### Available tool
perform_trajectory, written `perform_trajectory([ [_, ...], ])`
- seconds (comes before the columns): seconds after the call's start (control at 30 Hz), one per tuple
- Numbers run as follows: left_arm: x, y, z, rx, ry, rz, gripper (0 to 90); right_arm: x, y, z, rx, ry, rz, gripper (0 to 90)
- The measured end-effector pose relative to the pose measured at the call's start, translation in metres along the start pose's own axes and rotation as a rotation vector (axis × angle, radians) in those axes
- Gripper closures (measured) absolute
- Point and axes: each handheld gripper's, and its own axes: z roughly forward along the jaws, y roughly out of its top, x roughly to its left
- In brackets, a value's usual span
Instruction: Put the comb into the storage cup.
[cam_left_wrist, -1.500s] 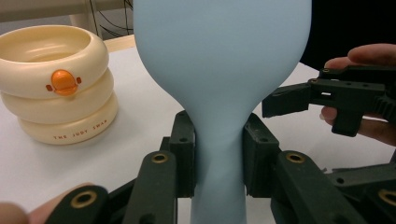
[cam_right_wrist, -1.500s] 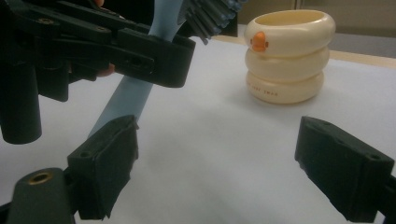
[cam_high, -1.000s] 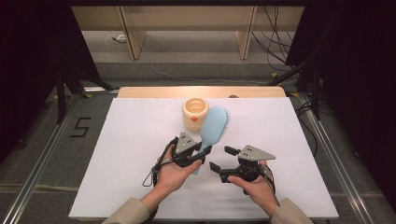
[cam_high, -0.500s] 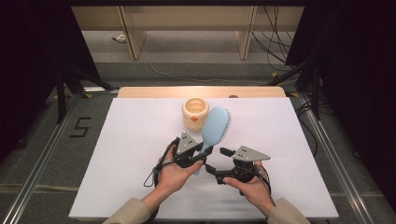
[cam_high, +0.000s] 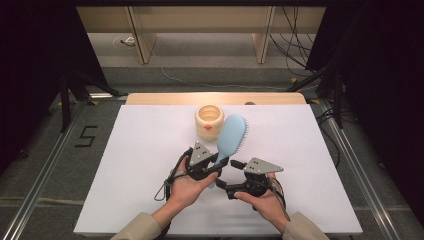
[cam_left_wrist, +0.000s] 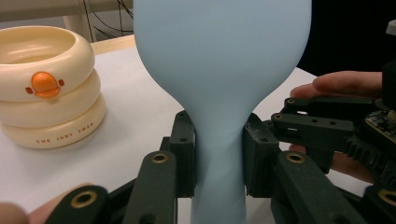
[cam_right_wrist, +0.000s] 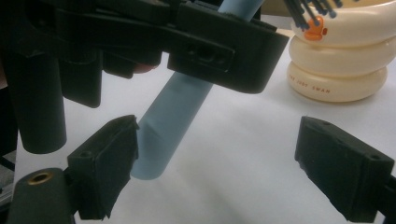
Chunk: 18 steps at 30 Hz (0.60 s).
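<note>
Nearest, the right tongs (cam_high: 223, 186) stand with jaws apart, now drawn a little nearer on the white bench (cam_high: 125, 165), with the handle's end between their pads in their own view. Just beyond, the left tongs (cam_high: 216, 167) stay clamped on the handle of the blue hairbrush (cam_high: 231, 137), also pulled back slightly. The brush head slants up toward the cream ringed cup (cam_high: 209, 120), which hasn't moved.

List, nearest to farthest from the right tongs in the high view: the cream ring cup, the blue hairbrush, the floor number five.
1. blue hairbrush, just left of the right tongs, handle end nearest.
2. cream ring cup, beyond the brush head.
3. floor number five, far left, off the table.
</note>
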Motion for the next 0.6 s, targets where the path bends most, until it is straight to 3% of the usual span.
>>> perform_trajectory([
  [0.6,-0.0012,-0.0007,0.0007,0.000,-0.002,0.001,69.4,0.0059,-0.0013,0.0088,0.016,0.018,-0.006,14.3],
])
